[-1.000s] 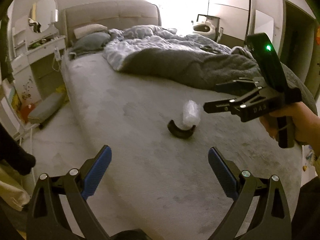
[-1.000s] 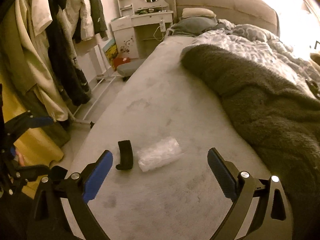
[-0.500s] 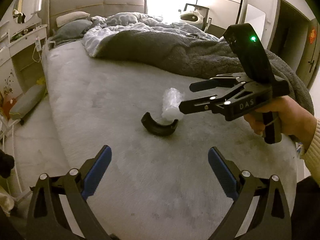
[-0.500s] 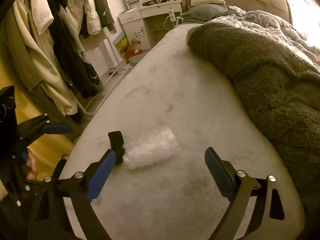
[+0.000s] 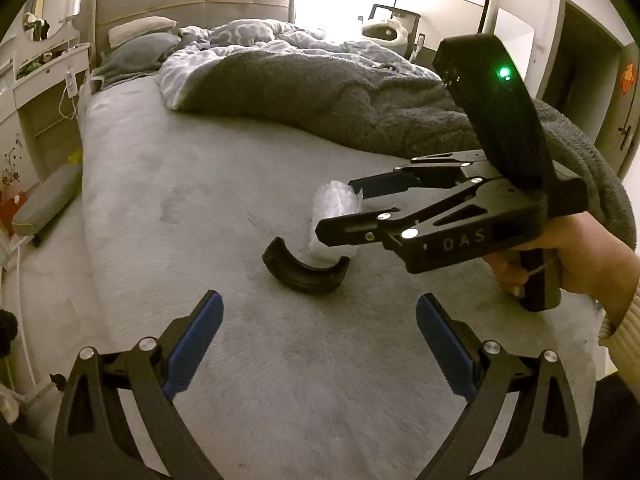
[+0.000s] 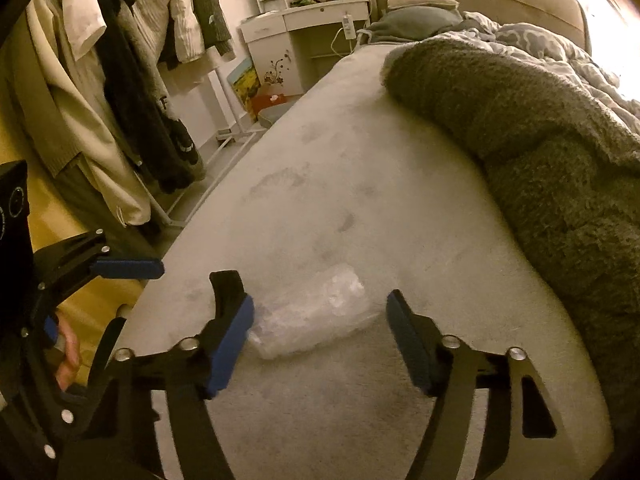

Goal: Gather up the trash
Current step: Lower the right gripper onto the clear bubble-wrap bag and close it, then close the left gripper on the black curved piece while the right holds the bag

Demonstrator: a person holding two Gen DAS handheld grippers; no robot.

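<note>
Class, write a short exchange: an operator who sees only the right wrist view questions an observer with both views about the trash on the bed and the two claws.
Operator: My right claw has just been closing, with the clear plastic bundle between its fingers. What is the black thing half hidden behind the finger on my picture's left?
Observer: The left wrist view shows it whole. It is a black curved piece, an open arc lying on the bed right beside the bundle.
Operator: Is the left claw holding anything?
Observer: No. It stands wide open with nothing between its blue pads, just short of the black curved piece.
</note>
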